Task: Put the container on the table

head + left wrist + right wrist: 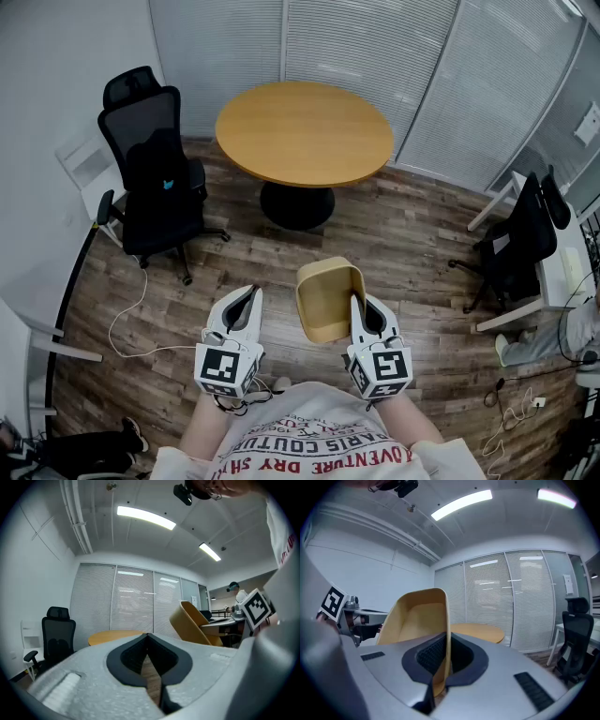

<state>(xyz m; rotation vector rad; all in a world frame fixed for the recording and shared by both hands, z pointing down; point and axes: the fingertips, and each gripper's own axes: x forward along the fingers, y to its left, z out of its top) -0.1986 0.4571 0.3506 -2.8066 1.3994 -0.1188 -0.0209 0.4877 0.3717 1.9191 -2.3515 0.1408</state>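
A tan open container (pixel 326 298) hangs in the air above the wooden floor, its right wall pinched by my right gripper (pixel 362 309), which is shut on it. In the right gripper view the container (pixel 419 618) fills the left, its wall edge running down between the jaws of my right gripper (pixel 446 660). My left gripper (pixel 246 302) is shut and empty, held level to the left of the container. From the left gripper view the container (pixel 192 623) shows to the right of my left gripper (pixel 149 641). The round wooden table (pixel 302 131) stands ahead, bare.
A black office chair (pixel 155 178) stands left of the table, another black chair (pixel 520 239) at the right by a white desk (pixel 553 272). A white cable (pixel 141 328) trails on the floor at left. Blinds (pixel 375 47) close off the back wall.
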